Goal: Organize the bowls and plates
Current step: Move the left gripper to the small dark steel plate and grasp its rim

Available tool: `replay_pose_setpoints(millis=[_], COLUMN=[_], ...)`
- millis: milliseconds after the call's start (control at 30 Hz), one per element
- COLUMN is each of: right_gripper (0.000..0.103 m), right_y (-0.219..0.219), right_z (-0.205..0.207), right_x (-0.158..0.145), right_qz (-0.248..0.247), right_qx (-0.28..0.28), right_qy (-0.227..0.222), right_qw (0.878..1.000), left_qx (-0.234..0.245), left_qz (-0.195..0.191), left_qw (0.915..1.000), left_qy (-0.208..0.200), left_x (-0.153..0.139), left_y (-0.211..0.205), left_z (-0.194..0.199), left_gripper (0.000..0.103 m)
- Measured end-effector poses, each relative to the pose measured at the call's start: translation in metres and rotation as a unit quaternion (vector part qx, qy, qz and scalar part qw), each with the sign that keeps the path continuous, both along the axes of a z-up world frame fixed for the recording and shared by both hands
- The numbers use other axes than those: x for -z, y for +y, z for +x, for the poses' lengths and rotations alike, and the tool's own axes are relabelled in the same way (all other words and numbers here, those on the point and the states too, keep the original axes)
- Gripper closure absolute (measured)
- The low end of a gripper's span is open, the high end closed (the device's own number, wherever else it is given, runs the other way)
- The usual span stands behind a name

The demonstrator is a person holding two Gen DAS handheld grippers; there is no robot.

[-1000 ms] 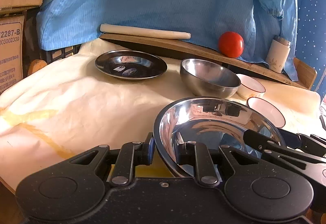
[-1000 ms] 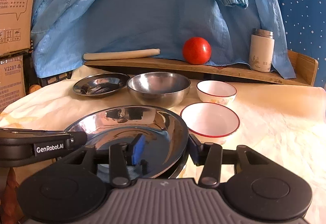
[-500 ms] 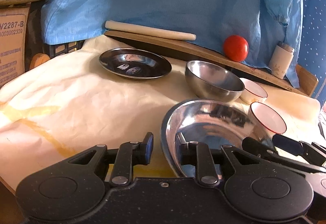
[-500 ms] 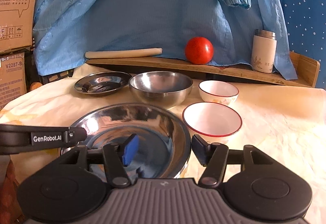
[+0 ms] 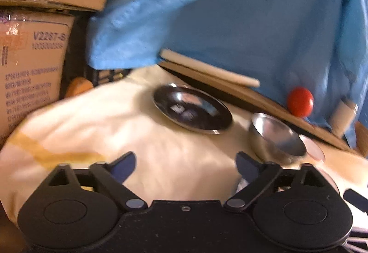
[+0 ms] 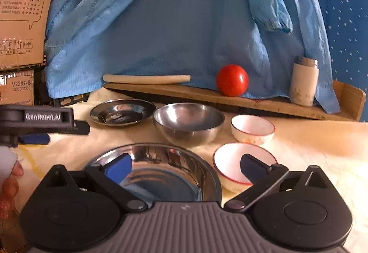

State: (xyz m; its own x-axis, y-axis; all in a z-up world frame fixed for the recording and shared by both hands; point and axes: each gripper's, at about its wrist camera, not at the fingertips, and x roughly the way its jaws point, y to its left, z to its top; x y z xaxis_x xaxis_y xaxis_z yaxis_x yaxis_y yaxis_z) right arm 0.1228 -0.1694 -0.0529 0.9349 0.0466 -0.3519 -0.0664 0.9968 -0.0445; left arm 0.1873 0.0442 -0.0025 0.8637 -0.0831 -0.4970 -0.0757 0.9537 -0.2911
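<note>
A large steel dish (image 6: 161, 174) lies on the cream cloth just before my right gripper (image 6: 185, 167). Its jaws are opening wide; one pad hangs over the dish, the other over a red-rimmed white bowl (image 6: 230, 163), and neither presses on anything. My left gripper (image 5: 186, 166) is also opening, with only cloth between its fingers. In the right wrist view the left gripper (image 6: 62, 133) is off to the dish's left. Further back stand a small steel plate (image 6: 123, 112) (image 5: 192, 110), a steel bowl (image 6: 188, 122) (image 5: 276, 135) and a second white bowl (image 6: 253, 127).
A wooden board (image 6: 230, 100) at the back carries a rolling pin (image 6: 147, 79), a tomato (image 6: 232, 80) and a white cup (image 6: 303, 82) under a hanging blue garment (image 6: 172, 23). Cardboard boxes (image 5: 30, 69) stand at the left. A person's hand (image 6: 9, 181) shows at the lower left.
Both grippers let go of the large steel dish and their jaws spread wide. The left gripper drew away to the left, off the dish. The dish now rests on the cloth.
</note>
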Motion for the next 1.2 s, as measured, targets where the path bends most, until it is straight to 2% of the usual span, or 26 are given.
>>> replay_pose_setpoints(millis=[167, 233, 367, 533, 833, 1033, 1200], right_gripper=[0.0, 0.0, 0.0, 0.0, 0.0, 0.001, 0.001], right_y=[0.002, 0.001, 0.002, 0.011, 0.031, 0.049, 0.049], right_z=[0.021, 0.037, 0.067, 0.104, 0.158, 0.197, 0.216], right_x=[-0.013, -0.021, -0.039, -0.055, -0.06, -0.062, -0.055], right_qz=[0.01, 0.027, 0.051, 0.036, 0.002, 0.028, 0.056], right_qx=[-0.026, -0.046, -0.079, -0.1, -0.139, -0.188, -0.181], right_qy=[0.005, 0.017, 0.028, 0.026, 0.032, 0.091, 0.124], right_qw=[1.0, 0.998, 0.995, 0.994, 0.99, 0.978, 0.974], left_qx=[-0.024, -0.043, -0.079, -0.106, -0.099, -0.08, -0.065], left_qz=[-0.011, -0.03, -0.095, -0.126, -0.107, -0.095, -0.077], left_qw=[0.9996, 0.9986, 0.9923, 0.9857, 0.9892, 0.9922, 0.9948], left_qy=[-0.005, 0.001, 0.013, 0.036, 0.018, -0.006, -0.015], left_x=[-0.006, -0.007, -0.002, 0.011, 0.019, 0.024, 0.027], left_y=[0.019, 0.025, 0.036, 0.048, 0.048, 0.042, 0.033], left_z=[0.022, 0.034, 0.056, 0.078, 0.099, 0.097, 0.097], left_gripper=[0.001, 0.001, 0.001, 0.001, 0.001, 0.001, 0.001])
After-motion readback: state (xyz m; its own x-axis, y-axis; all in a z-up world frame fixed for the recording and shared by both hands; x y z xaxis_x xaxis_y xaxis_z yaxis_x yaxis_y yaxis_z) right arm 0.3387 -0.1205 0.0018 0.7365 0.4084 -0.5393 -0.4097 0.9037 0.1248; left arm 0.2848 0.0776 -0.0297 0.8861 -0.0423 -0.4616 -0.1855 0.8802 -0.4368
